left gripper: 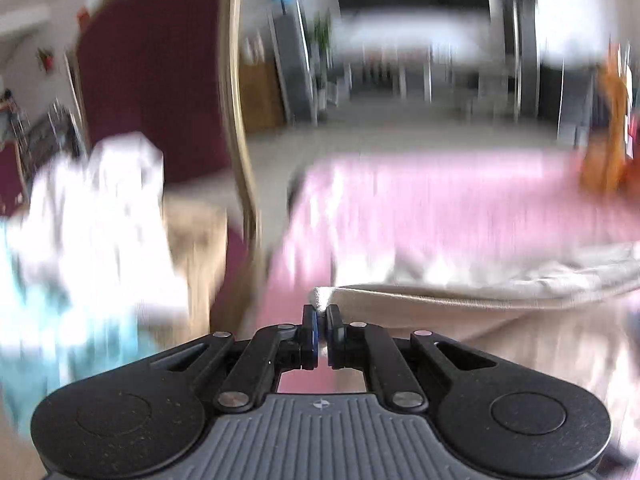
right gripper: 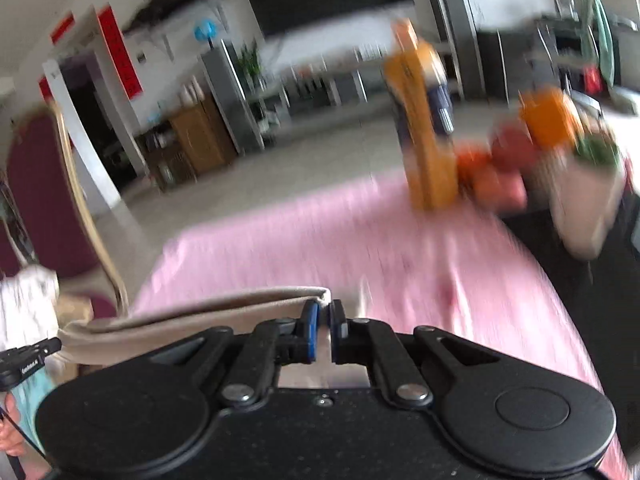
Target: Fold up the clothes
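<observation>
The beige garment (left gripper: 440, 308) hangs stretched between the two grippers above a table covered in a pink cloth (left gripper: 420, 200). In the left wrist view the left gripper (left gripper: 321, 312) has its jaws pressed together on one corner of the fabric, the hemmed edge poking up just past the blue-padded fingertips (left gripper: 314, 330). From there the garment's folded edge runs off to the right, and more of it lies bunched on the pink cloth at the right of the frame.

In the right wrist view the right gripper (right gripper: 324, 310) is likewise clamped on the garment's other corner (right gripper: 200, 312), with the cloth's edge band trailing away to the left, taut and roughly level. At the far left of that view a part of the other gripper's body and a few fingers of the person's hand (right gripper: 10, 428) show low in the corner.

Beyond the jaws, both views are smeared by motion blur. The pink cloth fills the middle ground. At its far right end stand an orange carton (right gripper: 424, 128) and a blurred cluster of orange and red items (right gripper: 516, 152) just beside it; what they are cannot be made out. To the left of the table stands a chair with a dark red back and gold frame (left gripper: 160, 80), and on its seat lies a pile of white and pale blue clothes (left gripper: 80, 220).
</observation>
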A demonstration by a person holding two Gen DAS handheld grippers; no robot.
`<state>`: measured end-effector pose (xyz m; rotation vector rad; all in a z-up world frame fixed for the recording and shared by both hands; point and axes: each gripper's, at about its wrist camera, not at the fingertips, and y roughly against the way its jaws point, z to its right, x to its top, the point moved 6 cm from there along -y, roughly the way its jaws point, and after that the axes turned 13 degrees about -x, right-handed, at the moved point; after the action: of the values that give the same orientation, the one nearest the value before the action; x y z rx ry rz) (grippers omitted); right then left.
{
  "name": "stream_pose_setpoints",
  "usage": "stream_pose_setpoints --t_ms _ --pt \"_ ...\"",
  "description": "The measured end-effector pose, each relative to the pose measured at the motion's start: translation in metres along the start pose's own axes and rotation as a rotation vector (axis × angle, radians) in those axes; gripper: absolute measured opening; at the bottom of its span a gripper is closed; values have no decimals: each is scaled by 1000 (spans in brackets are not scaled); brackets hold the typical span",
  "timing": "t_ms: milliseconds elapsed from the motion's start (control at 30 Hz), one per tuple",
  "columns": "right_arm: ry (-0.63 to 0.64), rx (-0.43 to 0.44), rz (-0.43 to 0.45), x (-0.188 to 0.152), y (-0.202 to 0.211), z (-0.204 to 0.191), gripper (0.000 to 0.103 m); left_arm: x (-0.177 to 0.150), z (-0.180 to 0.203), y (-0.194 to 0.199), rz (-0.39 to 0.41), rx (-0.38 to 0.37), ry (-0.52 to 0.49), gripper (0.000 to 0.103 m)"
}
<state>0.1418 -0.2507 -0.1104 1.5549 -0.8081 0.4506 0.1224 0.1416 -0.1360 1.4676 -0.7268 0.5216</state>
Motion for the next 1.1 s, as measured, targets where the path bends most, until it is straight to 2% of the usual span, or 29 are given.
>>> stream_pose_setpoints --t_ms 67,100,133,200,233,333,433,500,567,667,900,1033,1100 --pt "34 -16 -93 -32 -8 9 8 -35 -2 -1 -117 -5 21 12" --pt "44 -26 -123 -42 -10 13 8 -45 -8 5 -140 -17 51 11" --pt "54 -35 -152 -51 -12 18 10 -48 -13 11 -144 -32 83 11" --pt "12 -31 -141 -44 -9 25 14 -37 -22 20 -115 -66 151 11" --pt "-12 -28 -132 -38 -7 29 19 -31 -27 25 -100 -83 185 16" --pt "-110 79 -163 -25 -17 27 30 -25 -37 12 -101 -142 308 29" --pt "-199 160 -184 -24 -39 26 30 -20 -47 -6 -111 -202 434 28" --pt "-266 165 -236 -33 -55 31 30 -28 -57 -13 -120 -237 531 28" --pt "-281 163 -279 -40 -63 32 30 -35 -67 -16 -134 -251 610 27" --pt "-288 163 -273 -40 -64 31 33 -40 -66 -20 -168 -269 628 30" --pt "-263 151 -264 -49 -62 24 35 -49 -57 -29 -255 -312 625 29" --pt "-256 148 -259 -50 -60 27 35 -51 -56 -27 -254 -374 664 28" --pt "-269 148 -259 -51 -61 30 36 -51 -55 -30 -269 -377 671 28"
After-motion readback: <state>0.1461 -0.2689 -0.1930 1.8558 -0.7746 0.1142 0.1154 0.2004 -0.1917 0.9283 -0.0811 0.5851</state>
